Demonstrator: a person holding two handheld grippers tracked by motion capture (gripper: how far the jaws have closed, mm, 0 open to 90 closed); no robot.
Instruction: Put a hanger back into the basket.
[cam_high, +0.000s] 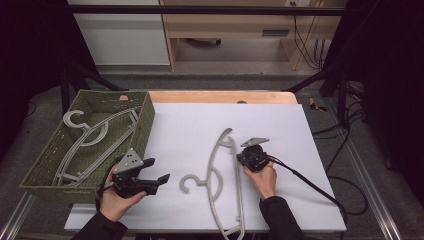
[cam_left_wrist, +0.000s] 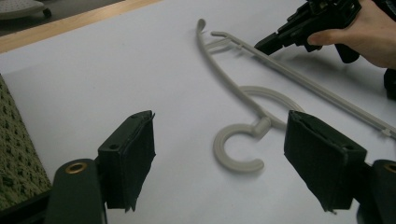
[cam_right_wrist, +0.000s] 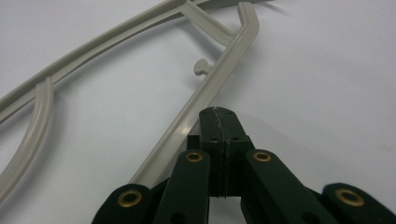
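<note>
A pale grey plastic hanger lies flat on the white sheet, its hook pointing toward my left gripper. My left gripper hovers left of the hook, open, with nothing between its pads. In the left gripper view the hook lies on the sheet beyond the gap between the jaws. My right gripper is shut, its pads pressed together with nothing between them. Its tip rests right beside the hanger's straight bar, near the upper end of the hanger.
An olive woven basket stands at the table's left and holds more grey hangers. A wooden strip runs along the table's far edge. The right gripper's cable trails off to the right.
</note>
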